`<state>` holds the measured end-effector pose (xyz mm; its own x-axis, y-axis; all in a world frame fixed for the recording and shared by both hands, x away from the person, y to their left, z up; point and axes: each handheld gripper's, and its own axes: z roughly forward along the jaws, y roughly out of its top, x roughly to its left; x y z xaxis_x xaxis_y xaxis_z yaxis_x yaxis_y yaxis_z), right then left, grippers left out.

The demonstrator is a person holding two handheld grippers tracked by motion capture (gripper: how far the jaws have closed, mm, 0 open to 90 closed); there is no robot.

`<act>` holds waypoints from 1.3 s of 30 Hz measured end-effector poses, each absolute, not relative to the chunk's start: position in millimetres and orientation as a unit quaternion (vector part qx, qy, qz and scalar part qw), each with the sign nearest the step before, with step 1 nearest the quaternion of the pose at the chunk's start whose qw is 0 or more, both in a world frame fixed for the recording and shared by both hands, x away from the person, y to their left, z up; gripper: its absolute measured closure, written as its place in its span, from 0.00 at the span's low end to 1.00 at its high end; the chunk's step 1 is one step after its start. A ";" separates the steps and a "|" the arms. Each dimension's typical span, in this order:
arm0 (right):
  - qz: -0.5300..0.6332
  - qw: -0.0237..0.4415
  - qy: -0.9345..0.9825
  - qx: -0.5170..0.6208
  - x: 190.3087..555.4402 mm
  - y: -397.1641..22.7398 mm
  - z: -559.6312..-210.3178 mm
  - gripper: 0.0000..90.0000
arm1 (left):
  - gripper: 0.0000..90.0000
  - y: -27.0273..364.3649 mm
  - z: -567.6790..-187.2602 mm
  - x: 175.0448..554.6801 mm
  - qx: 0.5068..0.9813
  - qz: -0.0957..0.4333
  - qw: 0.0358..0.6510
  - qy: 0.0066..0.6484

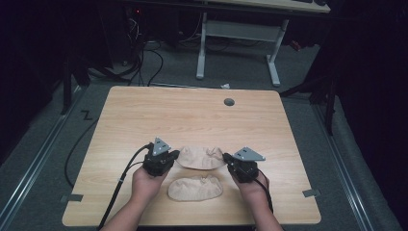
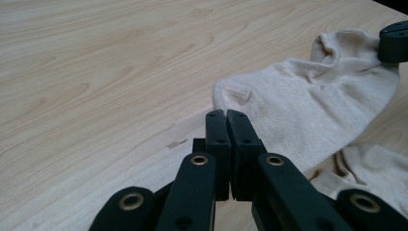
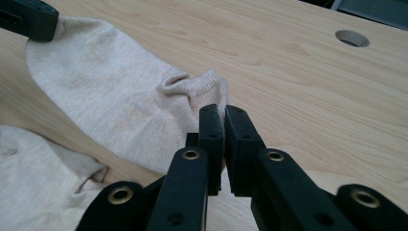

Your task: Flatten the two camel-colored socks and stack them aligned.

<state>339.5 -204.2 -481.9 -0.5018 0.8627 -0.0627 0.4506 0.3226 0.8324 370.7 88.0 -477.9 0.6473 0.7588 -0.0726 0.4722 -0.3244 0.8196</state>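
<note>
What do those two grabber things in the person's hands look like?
The left gripper and the right gripper are black blocks, each with a grey three-cornered plate on top and a black cable trailing back. Up close, each has two flat black jaws on arms with brass-coloured rivets. The forearms are bare, no sleeves.

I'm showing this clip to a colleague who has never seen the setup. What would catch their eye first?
Two beige ankle socks lie near the front of the wooden table. The far sock is stretched between the left hand-held gripper, shut on its toe end, and the right hand-held gripper, shut on its cuff end. The near sock lies loose between the person's hands.
</note>
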 end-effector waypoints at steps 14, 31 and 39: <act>0.408 0.249 0.787 0.390 306.0 -191.0 -475.5 0.96 | 0.98 107.4 -482.8 330.7 0.810 0.152 0.433 0.366; 0.377 0.220 0.817 0.376 278.3 -189.9 -497.5 0.95 | 0.98 111.5 -500.8 291.0 0.844 0.129 0.395 0.340; 0.363 0.210 0.822 0.385 282.0 -193.3 -506.0 0.95 | 0.98 105.8 -509.3 293.1 0.853 0.135 0.379 0.332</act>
